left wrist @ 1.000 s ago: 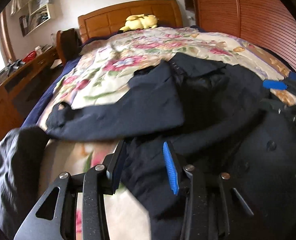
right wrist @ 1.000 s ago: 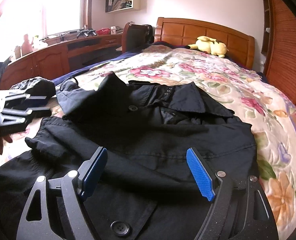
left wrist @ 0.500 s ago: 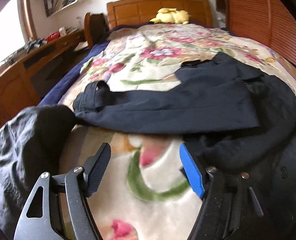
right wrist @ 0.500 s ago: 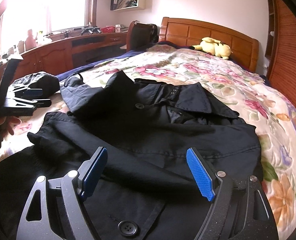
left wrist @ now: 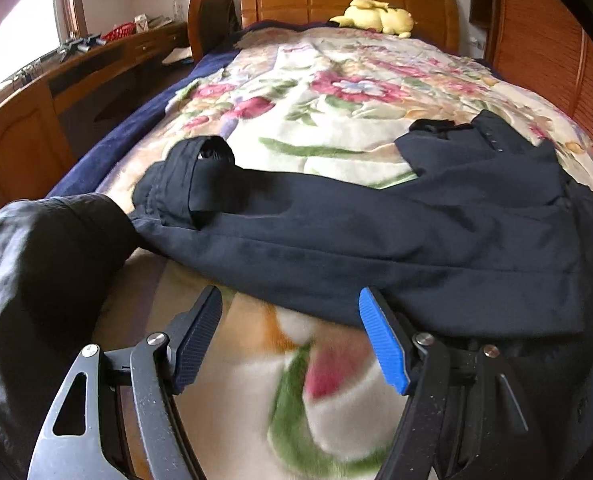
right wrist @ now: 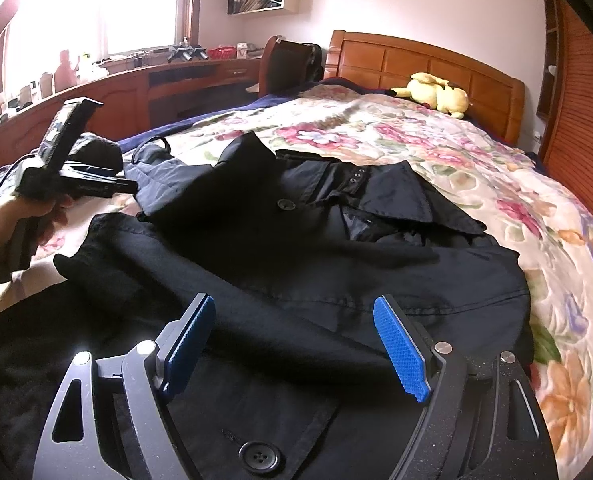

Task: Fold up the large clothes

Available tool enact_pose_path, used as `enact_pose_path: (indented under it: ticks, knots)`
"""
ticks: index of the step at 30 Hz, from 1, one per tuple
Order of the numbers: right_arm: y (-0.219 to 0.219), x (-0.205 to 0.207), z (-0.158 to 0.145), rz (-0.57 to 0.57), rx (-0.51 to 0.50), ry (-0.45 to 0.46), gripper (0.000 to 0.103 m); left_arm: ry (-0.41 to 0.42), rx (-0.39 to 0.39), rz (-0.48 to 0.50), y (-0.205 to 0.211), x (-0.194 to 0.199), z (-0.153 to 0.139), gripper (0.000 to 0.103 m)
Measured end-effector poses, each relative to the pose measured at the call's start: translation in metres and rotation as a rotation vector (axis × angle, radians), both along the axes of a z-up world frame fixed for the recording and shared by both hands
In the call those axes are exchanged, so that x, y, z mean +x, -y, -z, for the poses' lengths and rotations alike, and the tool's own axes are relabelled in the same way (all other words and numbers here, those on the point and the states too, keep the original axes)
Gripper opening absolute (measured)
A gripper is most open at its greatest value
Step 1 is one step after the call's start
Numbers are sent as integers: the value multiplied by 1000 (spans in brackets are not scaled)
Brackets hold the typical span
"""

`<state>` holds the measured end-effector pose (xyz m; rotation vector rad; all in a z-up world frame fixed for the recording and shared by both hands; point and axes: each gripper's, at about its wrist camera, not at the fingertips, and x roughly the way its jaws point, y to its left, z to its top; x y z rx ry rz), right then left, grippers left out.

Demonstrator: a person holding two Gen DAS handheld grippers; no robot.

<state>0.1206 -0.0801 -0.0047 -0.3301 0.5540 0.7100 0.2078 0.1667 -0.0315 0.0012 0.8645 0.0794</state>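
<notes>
Both grippers wide, empty. Run left gripper (left wrist: 290, 338) to sleeve (left wrist: 336, 232) cuff, pinch, fold across coat (right wrist: 336, 264).

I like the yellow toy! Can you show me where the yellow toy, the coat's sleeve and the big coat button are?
yellow plush toy (left wrist: 370, 16): left wrist view, its body.
coat sleeve (left wrist: 336, 236): left wrist view, mid-sleeve.
big coat button (right wrist: 259, 457): right wrist view, button centre.

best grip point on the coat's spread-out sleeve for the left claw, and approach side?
Take the sleeve at its cuff: it is the free end, lying flat on the floral blanket away from the coat body. Probably come from the near edge, where the open left claw already faces it over bare blanket, and pinch the hem edge.
</notes>
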Motion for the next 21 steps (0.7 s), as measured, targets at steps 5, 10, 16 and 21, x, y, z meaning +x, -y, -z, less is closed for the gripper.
enact_pose_path:
  ticks: [5, 10, 16, 21]
  knots:
    - [0, 0, 2, -4, -7, -2, 83, -68, -38, -14, -3, 20, 18, 72]
    - [-1, 0, 1, -12, -13, 0, 83, -91, -120, 5, -6, 23, 23, 63]
    - [-3, 0, 3, -15, -22, -2, 83, -90, -126, 40, 3, 24, 21, 16]
    - [-3, 1, 2, -19, -22, 0, 83, -55, -45, 83, 19, 17, 8, 3]
